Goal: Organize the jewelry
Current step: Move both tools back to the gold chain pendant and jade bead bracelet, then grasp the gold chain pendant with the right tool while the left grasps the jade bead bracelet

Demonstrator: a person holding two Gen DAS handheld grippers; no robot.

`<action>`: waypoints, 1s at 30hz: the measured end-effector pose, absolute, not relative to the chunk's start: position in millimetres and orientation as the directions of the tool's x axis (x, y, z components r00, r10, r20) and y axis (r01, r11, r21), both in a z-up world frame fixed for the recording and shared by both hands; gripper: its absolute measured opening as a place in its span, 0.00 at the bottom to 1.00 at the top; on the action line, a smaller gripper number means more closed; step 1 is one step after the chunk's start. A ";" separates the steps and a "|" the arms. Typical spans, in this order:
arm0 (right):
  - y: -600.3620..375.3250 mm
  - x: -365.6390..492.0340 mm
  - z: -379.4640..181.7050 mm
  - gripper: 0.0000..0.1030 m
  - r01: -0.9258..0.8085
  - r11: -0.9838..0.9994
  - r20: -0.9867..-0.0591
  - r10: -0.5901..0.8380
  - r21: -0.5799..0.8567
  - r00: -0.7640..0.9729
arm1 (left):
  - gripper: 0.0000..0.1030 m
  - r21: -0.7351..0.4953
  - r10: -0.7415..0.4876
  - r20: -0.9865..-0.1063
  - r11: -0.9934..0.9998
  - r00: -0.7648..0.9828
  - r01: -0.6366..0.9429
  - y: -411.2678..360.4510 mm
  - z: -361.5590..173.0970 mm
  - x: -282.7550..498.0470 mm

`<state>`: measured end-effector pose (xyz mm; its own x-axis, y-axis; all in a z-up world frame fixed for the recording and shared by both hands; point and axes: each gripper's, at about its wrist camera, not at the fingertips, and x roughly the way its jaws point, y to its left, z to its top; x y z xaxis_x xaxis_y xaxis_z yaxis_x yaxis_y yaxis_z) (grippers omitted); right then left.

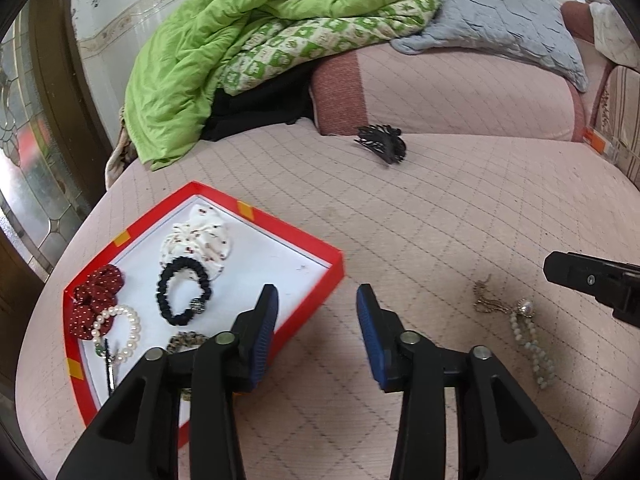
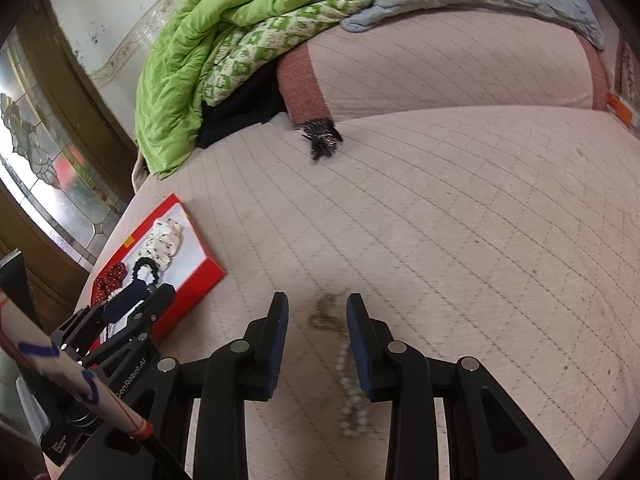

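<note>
A red-rimmed tray (image 1: 296, 236) lies on the pink bed at the left and holds a white scrunchie (image 1: 198, 240), a black hair tie (image 1: 182, 290), a red dotted scrunchie (image 1: 94, 300) and a pearl bracelet (image 1: 120, 330). My left gripper (image 1: 316, 320) is open and empty over the tray's right edge. A bead-and-chain necklace (image 1: 516, 324) lies on the bed to the right. My right gripper (image 2: 316, 328) is open, with the necklace (image 2: 348, 384) between its fingers. A black hair claw (image 1: 382, 144) lies farther back.
A green quilt (image 1: 240, 52) and a grey blanket (image 1: 500, 16) are piled on the pink pillow roll (image 1: 460, 88) at the back. A glass door (image 1: 24, 152) stands at the left. The tray (image 2: 192, 280) and the left gripper (image 2: 120, 320) show in the right wrist view.
</note>
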<state>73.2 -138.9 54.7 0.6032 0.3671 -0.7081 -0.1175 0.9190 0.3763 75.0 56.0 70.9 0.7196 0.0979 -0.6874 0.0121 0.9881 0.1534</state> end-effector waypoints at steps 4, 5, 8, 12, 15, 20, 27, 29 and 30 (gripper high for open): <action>-160.8 77.7 46.4 0.33 -0.060 0.910 -0.720 0.363 0.409 0.592 | 0.42 0.139 0.063 -0.710 0.989 0.702 0.052 44.7 65.0 77.1; -165.9 79.0 43.7 0.33 -0.045 0.908 -0.724 0.361 0.417 0.587 | 0.42 0.135 0.052 -0.715 0.989 0.697 0.064 41.4 63.3 77.7; -174.3 80.6 35.6 0.33 -0.017 0.900 -0.735 0.366 0.436 0.570 | 0.42 0.140 0.047 -0.719 0.987 0.693 0.078 35.2 61.0 77.7; -170.9 84.2 20.7 0.35 -0.011 0.889 -0.759 0.397 0.457 0.516 | 0.42 0.140 0.048 -0.723 0.987 0.689 0.079 35.9 60.1 78.6; -159.4 87.9 11.1 0.35 -0.027 0.897 -0.780 0.399 0.442 0.483 | 0.42 0.142 0.051 -0.725 0.987 0.687 0.077 38.2 59.3 79.1; -144.3 90.0 4.4 0.35 -0.070 0.925 -0.797 0.360 0.375 0.484 | 0.42 0.141 0.049 -0.725 0.987 0.686 0.078 40.5 60.1 79.2; -113.0 90.9 6.6 0.25 -0.168 0.976 -0.832 0.204 0.136 0.515 | 0.42 0.135 0.037 -0.729 0.987 0.683 0.090 39.7 60.3 79.0; -118.4 91.5 8.1 0.24 -0.156 0.973 -0.827 0.225 0.168 0.516 | 0.42 0.125 0.026 -0.732 0.987 0.681 0.097 38.2 60.3 79.4; -122.3 92.0 10.1 0.24 -0.146 0.969 -0.820 0.248 0.200 0.517 | 0.42 0.110 0.010 -0.736 0.988 0.676 0.105 37.1 59.9 79.7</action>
<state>92.0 -122.3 10.1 0.5166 0.2475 -0.8197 -0.1465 0.9687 0.2002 79.7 37.1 59.9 0.6764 0.0101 -0.7365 0.1052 0.9883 0.1101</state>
